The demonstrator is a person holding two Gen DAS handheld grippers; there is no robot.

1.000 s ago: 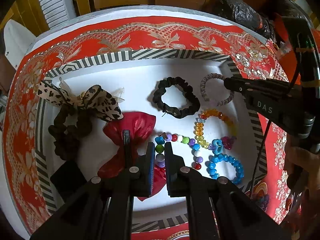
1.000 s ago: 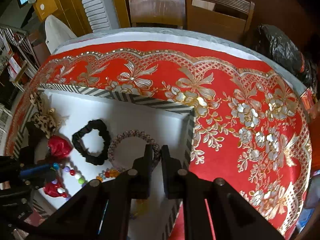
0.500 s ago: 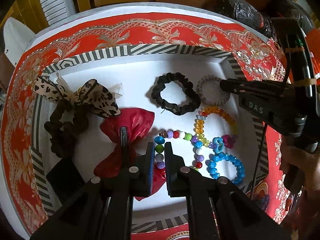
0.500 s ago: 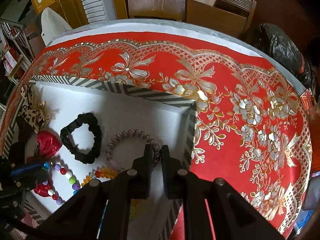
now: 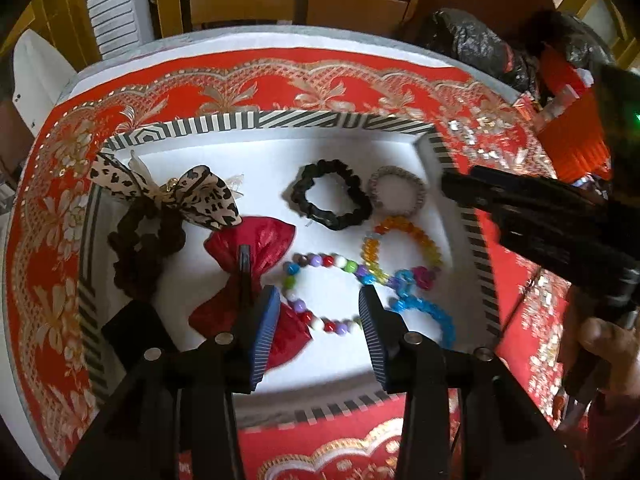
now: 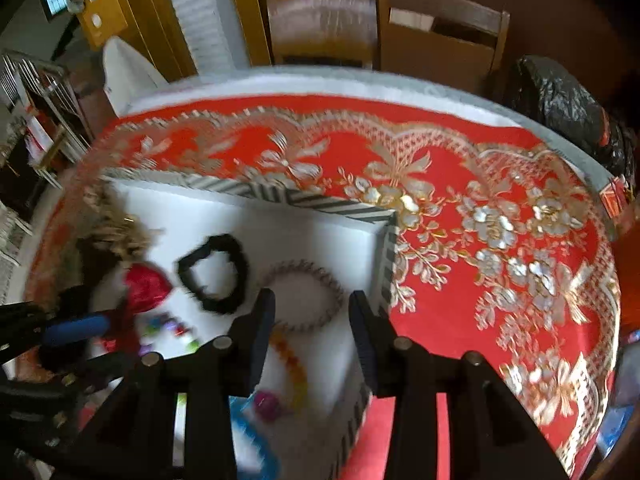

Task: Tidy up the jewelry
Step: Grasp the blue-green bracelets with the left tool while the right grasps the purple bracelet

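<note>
Left of the striped tray's (image 5: 476,264) centre lie a leopard bow (image 5: 188,192) and red bow (image 5: 252,248); the left tool (image 5: 316,320), jaws opening and empty, hangs over the multicoloured bead bracelet (image 5: 320,280). Right of centre, the right tool (image 6: 312,320), likewise opening on nothing, hangs above the woven bracelet (image 6: 308,296). Both releases seem done; the next pick calls for avoiding the crowded, overlapping amber beads (image 5: 408,236) and black scrunchie (image 5: 328,200).

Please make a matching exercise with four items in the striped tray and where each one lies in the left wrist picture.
Items:
1. leopard bow
2. black scrunchie
3. blue bracelet
4. red bow

Places:
A. near right corner
B. far left corner
C. beside the grey ring
D. below the leopard bow, left of the multicolour beads

Pairs: 1-B, 2-C, 3-A, 4-D
</note>
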